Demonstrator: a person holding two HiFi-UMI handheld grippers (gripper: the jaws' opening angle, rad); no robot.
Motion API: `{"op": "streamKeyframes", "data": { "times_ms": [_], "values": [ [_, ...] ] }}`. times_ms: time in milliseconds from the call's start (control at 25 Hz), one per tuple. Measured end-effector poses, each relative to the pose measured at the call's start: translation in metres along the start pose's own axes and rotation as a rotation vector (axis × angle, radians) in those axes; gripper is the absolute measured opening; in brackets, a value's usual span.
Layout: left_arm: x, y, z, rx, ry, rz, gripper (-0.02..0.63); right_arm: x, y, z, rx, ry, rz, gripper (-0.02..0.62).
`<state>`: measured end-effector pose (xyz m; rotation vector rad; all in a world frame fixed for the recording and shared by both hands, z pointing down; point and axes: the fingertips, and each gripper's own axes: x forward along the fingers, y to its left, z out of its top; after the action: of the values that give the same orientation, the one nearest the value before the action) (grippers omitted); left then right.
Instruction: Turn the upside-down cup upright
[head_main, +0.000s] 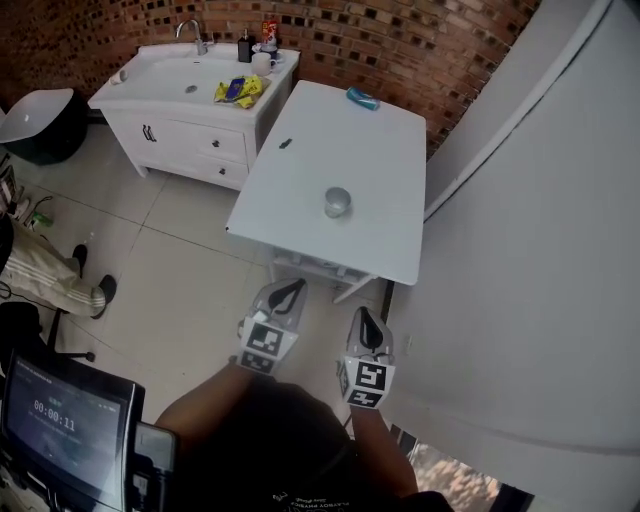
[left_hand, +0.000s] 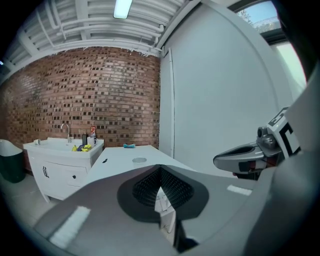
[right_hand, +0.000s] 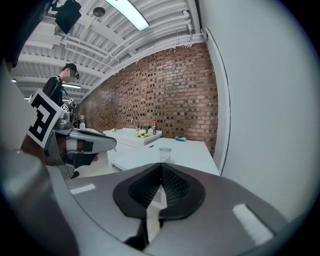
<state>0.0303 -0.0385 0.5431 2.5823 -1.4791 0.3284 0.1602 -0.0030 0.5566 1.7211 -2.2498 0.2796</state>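
Although neither gripper has reached it, the cup (head_main: 337, 202) stands alone on the smooth white table (head_main: 385, 150), towards the near edge and about mid-width. It is a small, round, see-through tumbler, and I cannot tell which end is up.

The left gripper (head_main: 291, 289) is a grey, tapered shell held over the glossy pale floor tiles (head_main: 190, 270), just short of the table's near edge. Its ribbed black pads are pressed together with nothing between them. The right gripper (head_main: 362, 316) hangs just beside it, pointing the same way, its jaws likewise closed and empty. Each carries a cube of black-and-white square markers.

At the table's far end lies a small blue object (head_main: 362, 97). To the left stands a white vanity cabinet (head_main: 190, 140) with a curved metal tap, backed by a rough red brick wall (head_main: 400, 40). A plain, matte grey wall panel (head_main: 520, 250) runs along the right.
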Motion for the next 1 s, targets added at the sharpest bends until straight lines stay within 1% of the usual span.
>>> {"op": "streamKeyframes", "data": {
  "times_ms": [80, 160, 480, 680, 1000],
  "values": [
    [-0.013, -0.01, -0.002, 0.002, -0.007, 0.007, -0.005, -0.016, 0.001, 0.001, -0.008, -0.033, -0.005, 0.012],
    [-0.027, -0.019, -0.004, 0.003, -0.009, 0.013, -0.005, -0.031, 0.004, -0.002, -0.007, -0.042, -0.001, 0.012],
    [-0.082, -0.059, -0.015, 0.046, -0.007, 0.024, -0.005, -0.082, 0.012, -0.029, 0.019, -0.024, 0.011, 0.012],
    [-0.114, -0.077, -0.023, 0.045, 0.001, 0.047, -0.005, -0.109, 0.017, -0.04, 0.026, -0.016, 0.026, 0.012],
    [-0.145, -0.098, -0.021, 0.075, 0.018, 0.02, -0.005, -0.133, 0.043, -0.049, 0.058, 0.002, 0.062, 0.012]
  ]
}}
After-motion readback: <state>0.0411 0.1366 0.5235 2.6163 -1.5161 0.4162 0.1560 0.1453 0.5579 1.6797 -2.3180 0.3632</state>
